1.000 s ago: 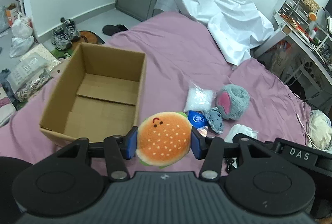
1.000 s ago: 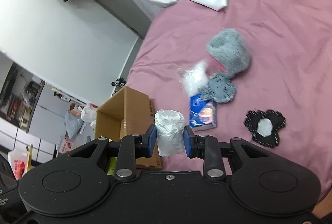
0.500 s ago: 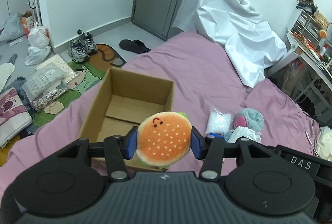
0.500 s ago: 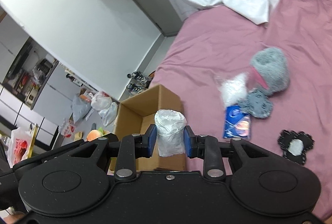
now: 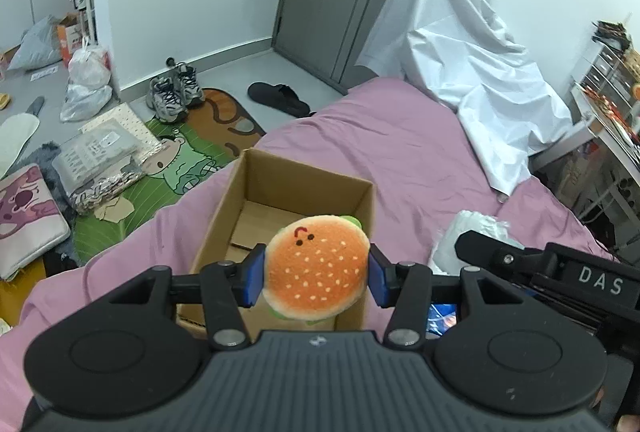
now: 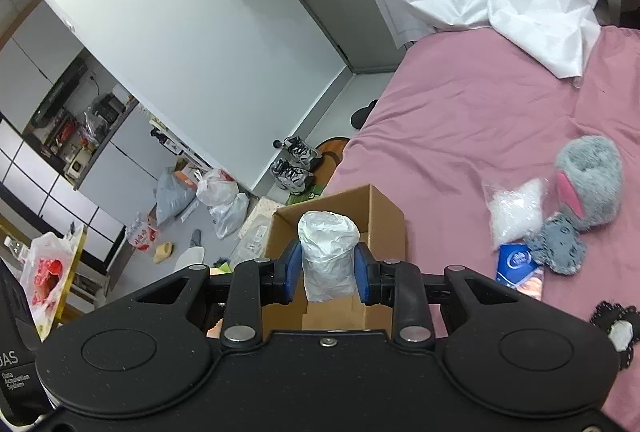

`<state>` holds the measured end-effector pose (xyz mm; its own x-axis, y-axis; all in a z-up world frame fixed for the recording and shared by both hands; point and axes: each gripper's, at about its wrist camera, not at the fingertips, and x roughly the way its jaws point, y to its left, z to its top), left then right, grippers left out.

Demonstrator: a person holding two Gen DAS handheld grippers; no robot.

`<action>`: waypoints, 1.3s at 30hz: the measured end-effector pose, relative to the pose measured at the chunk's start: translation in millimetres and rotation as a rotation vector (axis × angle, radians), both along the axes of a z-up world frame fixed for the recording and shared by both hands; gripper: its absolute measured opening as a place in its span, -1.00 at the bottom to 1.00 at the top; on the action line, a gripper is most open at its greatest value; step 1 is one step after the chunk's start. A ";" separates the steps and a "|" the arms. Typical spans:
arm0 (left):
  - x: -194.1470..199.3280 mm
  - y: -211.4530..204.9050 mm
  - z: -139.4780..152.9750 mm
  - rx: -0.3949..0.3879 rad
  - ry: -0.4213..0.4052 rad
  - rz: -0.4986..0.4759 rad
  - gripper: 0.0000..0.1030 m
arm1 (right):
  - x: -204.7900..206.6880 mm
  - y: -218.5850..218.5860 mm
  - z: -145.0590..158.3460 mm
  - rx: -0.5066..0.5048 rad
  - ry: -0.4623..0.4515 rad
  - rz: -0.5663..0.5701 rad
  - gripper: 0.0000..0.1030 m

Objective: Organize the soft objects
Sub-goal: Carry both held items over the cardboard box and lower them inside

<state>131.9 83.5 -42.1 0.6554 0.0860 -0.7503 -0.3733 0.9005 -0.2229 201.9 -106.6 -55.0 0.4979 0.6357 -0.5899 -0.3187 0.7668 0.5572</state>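
My left gripper is shut on an orange plush burger and holds it above the near end of an open cardboard box on the pink bed. My right gripper is shut on a white wrapped bundle, held above the same box. On the bed to the right lie a grey plush, a clear bag of white filling, a blue packet and a black lace piece.
A white sheet is draped at the bed's far end. The floor on the left holds shoes, bags, a mat and packages. A desk with clutter stands on the right. The right gripper's body is close beside my left.
Both grippers have risen and drawn back toward the box side, each still holding its object. The box now sits directly beyond both grippers' fingers and the loose items have slid right.
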 end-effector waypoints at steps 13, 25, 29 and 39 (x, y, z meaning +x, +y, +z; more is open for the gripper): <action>30.6 48.5 -27.1 -0.013 0.027 0.054 -0.03 | 23.8 38.7 -21.4 -0.014 0.024 0.029 -0.46; 77.8 65.0 -69.8 -0.048 0.087 0.041 -0.02 | 46.0 61.3 -56.1 -0.022 0.099 0.030 -0.46; 90.8 69.5 -81.2 -0.053 0.099 0.037 0.00 | 51.9 64.9 -68.4 -0.031 0.126 0.030 -0.46; 110.1 67.7 -89.9 -0.033 0.120 -0.010 0.10 | 56.5 71.9 -77.2 -0.050 0.116 0.043 -0.45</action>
